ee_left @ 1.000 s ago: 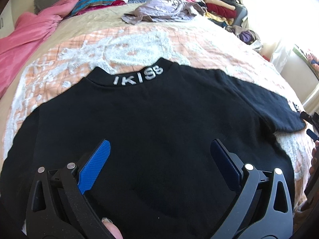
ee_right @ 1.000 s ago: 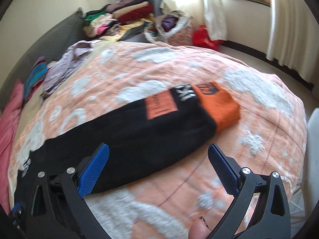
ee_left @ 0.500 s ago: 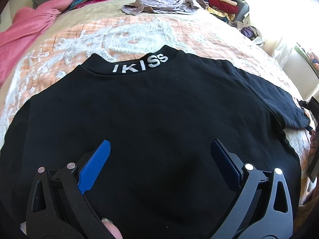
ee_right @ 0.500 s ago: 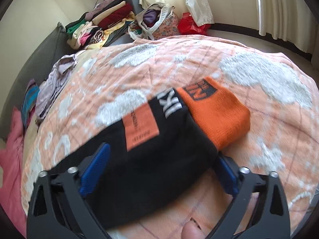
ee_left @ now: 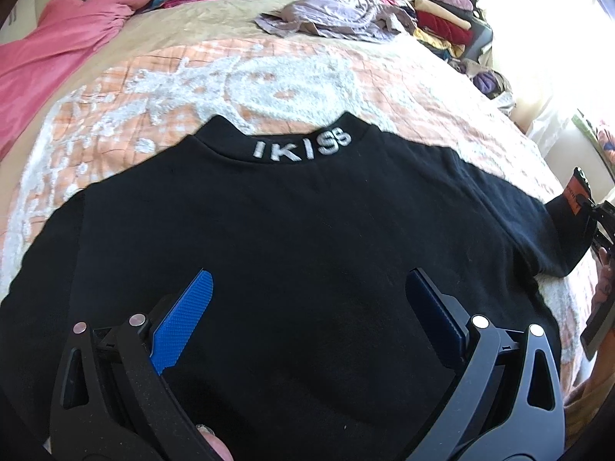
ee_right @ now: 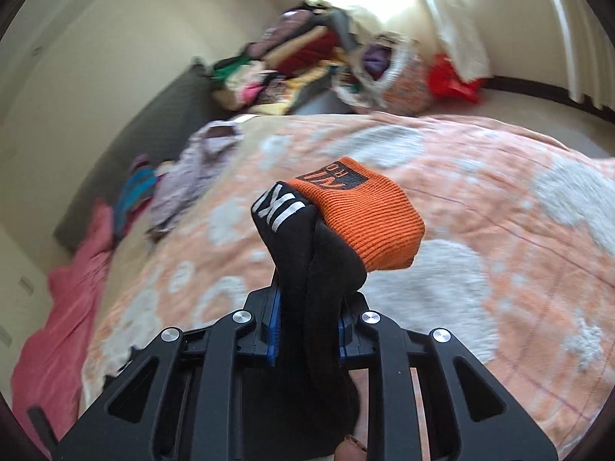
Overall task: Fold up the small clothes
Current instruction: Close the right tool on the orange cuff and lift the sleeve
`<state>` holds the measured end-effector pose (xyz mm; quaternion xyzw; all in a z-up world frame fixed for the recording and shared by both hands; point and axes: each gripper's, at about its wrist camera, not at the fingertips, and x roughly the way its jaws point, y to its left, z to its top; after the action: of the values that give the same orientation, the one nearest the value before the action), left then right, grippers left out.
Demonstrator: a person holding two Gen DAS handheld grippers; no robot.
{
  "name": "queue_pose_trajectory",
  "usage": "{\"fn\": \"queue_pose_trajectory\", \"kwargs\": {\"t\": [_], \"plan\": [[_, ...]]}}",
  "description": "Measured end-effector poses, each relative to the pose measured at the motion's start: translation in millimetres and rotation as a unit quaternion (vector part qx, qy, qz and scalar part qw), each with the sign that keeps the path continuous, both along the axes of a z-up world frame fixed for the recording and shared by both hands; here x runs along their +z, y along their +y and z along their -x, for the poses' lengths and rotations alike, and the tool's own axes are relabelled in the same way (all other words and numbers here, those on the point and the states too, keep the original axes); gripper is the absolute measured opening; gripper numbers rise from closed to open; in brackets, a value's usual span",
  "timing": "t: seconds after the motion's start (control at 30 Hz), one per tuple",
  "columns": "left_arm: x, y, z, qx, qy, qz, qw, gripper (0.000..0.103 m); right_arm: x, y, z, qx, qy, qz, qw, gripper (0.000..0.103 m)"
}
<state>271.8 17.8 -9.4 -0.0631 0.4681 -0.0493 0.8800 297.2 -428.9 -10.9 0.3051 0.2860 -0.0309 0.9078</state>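
A wide bed [ee_left: 403,77] under a peach-and-white fleecy quilt carries a black knit sweatshirt [ee_left: 292,238] spread flat, back up, across its near edge, the collar with white "IKISS" lettering [ee_left: 301,145] pointing toward the far edge, where a pink cloth [ee_left: 65,42], a lilac crumpled garment [ee_left: 330,15] and stacks of folded clothes [ee_left: 438,11] lie. The left gripper [ee_left: 307,303] hovers over the sweatshirt's lower back, its blue fingers [ee_left: 184,322] spread wide and released, nothing between them. At the bed's right edge the sweatshirt's sleeve, ending in an orange ribbed cuff [ee_right: 365,219], is bunched and lifted off the quilt; the right gripper [ee_right: 307,330] is closing, its blue fingers [ee_right: 272,330] grasping the black sleeve cloth just behind the cuff.
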Motion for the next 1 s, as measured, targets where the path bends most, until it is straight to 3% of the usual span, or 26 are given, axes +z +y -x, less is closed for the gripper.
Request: {"fn": "queue_pose_trajectory", "kwargs": {"t": [0.33, 0.8, 1.0], "plan": [[22, 18, 13, 0.019, -0.015, 0.024, 0.9994, 0.095, 35, 66, 7, 0.102, -0.048, 0.032, 0.993, 0.02], [20, 57, 36, 0.045, 0.004, 0.088, 0.9951, 0.095, 48, 195, 28, 0.239, -0.067, 0.114, 0.962, 0.02], [13, 71, 37, 0.048, 0.02, 0.161, 0.9857, 0.095, 40, 240, 34, 0.28, -0.061, 0.146, 0.947, 0.022]]}}
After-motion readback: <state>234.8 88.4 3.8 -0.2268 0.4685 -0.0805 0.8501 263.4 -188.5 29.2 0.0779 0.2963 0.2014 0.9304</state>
